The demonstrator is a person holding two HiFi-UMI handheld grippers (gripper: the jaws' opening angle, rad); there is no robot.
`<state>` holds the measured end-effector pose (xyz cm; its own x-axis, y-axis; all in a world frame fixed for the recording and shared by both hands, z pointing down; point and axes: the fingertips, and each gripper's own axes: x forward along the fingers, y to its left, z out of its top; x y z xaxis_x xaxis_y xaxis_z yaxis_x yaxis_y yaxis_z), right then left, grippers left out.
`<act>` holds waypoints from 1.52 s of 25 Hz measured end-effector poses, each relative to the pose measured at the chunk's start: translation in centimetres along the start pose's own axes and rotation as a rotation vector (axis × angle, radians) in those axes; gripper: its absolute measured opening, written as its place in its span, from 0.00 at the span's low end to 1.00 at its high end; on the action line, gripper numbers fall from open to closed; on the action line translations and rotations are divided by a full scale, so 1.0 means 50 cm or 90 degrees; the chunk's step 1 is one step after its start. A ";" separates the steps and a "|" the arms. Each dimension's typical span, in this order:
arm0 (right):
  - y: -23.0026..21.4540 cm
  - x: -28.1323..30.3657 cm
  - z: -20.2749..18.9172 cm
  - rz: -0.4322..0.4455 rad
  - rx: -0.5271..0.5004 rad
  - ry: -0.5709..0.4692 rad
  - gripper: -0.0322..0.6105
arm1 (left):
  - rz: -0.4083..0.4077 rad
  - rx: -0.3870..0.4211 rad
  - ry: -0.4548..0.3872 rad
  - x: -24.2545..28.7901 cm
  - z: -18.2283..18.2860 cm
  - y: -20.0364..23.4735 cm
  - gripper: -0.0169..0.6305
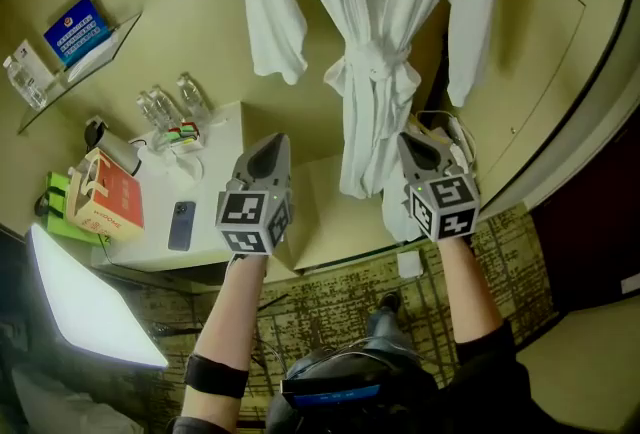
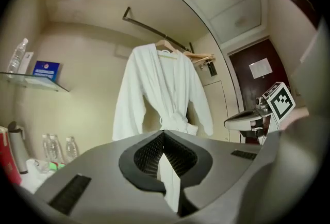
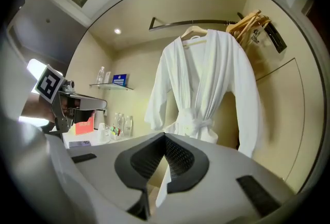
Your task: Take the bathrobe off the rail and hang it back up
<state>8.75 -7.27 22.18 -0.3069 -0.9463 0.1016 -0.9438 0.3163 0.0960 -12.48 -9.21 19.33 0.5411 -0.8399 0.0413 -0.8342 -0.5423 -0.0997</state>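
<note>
A white bathrobe (image 1: pixel 375 32) hangs on a wooden hanger (image 3: pixel 193 32) from a dark rail (image 3: pixel 175 24) in a wall niche, its belt tied at the waist. It also fills the middle of the left gripper view as the bathrobe (image 2: pixel 162 94) under the rail (image 2: pixel 154 29). My left gripper (image 1: pixel 268 152) is held low, left of the robe's hem and apart from it. My right gripper (image 1: pixel 420 148) is level with it, just right of the hem. Both grippers point at the robe from a distance. Both are shut with nothing between the jaws.
A white side table (image 1: pixel 220 172) at the left carries water bottles (image 1: pixel 165 107), a phone (image 1: pixel 181 225), a red box (image 1: pixel 105 192) and a kettle (image 1: pixel 95 134). Above it is a glass shelf (image 1: pixel 90 52). Spare wooden hangers (image 3: pixel 250 21) sit at the rail's right end. A dark door (image 2: pixel 258 83) stands to the right.
</note>
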 end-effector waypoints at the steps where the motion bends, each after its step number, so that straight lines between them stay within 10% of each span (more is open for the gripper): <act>1: 0.020 -0.015 -0.022 -0.004 0.002 0.011 0.09 | 0.004 0.005 0.010 -0.035 -0.023 0.007 0.03; 11: 0.138 -0.176 -0.179 -0.036 0.045 0.114 0.09 | 0.064 -0.037 0.086 -0.280 -0.216 0.032 0.03; 38: 0.101 -0.323 -0.343 -0.004 0.088 0.198 0.09 | 0.132 -0.065 0.168 -0.421 -0.335 -0.066 0.03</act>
<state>11.08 10.77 37.99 -0.2690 -0.8756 0.4012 -0.9598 0.2785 -0.0357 -22.90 9.91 35.43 0.3233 -0.9016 0.2874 -0.9372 -0.3470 -0.0341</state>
